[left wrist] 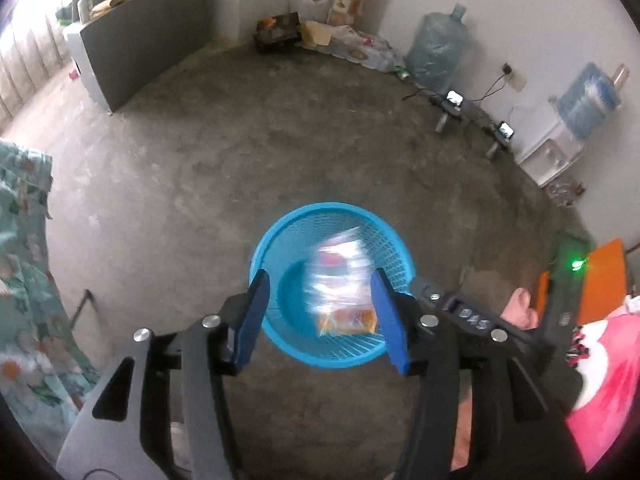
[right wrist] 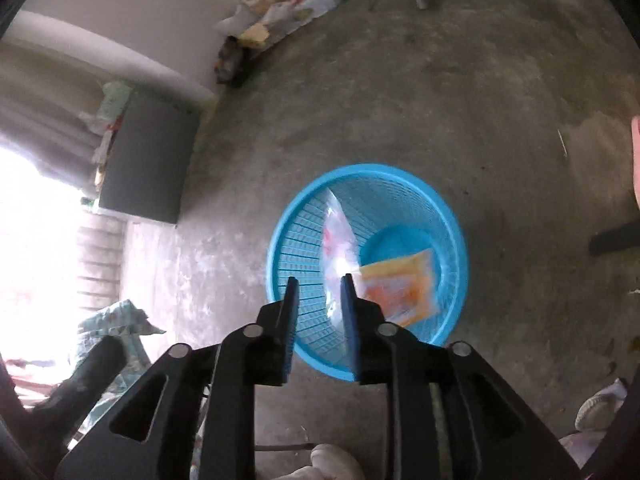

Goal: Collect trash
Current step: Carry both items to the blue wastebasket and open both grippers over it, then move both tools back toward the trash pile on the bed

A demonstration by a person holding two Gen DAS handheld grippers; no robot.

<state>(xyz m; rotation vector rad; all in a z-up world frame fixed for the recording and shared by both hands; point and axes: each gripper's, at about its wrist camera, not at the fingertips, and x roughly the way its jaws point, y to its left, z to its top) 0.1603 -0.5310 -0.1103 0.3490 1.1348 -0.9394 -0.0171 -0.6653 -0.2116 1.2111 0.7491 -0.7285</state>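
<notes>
Left gripper (left wrist: 320, 304): black body fills the bottom of its own view; blue fingers (left wrist: 256, 312) stand spread above the blue basket, nothing pressed between them.
Right gripper (right wrist: 319, 302): blue fingers (right wrist: 349, 312) stand apart with a narrow gap, over the basket's near rim; no pad presses on anything.
Blue basket (left wrist: 280, 240) (right wrist: 296, 216): round mesh bin on the concrete floor, seen from above in both views; its near rim is cut off by the gripper fingers.
Clear plastic wrapper (left wrist: 340, 264) (right wrist: 336, 240): inside the basket, smeared by motion blur; whether it is resting or falling cannot be told; printing on it unreadable.
Orange packet (left wrist: 348, 320) (right wrist: 404, 288): inside the basket, beside the clear wrapper, toward the near wall; also blurred, with one edge behind a right gripper finger.
Concrete floor (left wrist: 280, 140): bare and mottled all around the basket.
Grey cabinet (left wrist: 136, 60): well beyond the basket to the far left; clutter on top hard to make out.
Litter pile (left wrist: 340, 40): against the far wall beyond the basket; the single pieces cannot be told apart.
Water jugs (left wrist: 436, 48): along the far-right wall, one sitting on a white dispenser.
Floral cloth (left wrist: 24, 280): left of the basket, cut off by the frame edge.
Pink cloth (left wrist: 608, 380): right of the basket, only partly visible.
Window glare: washes out the left of the right wrist view.
</notes>
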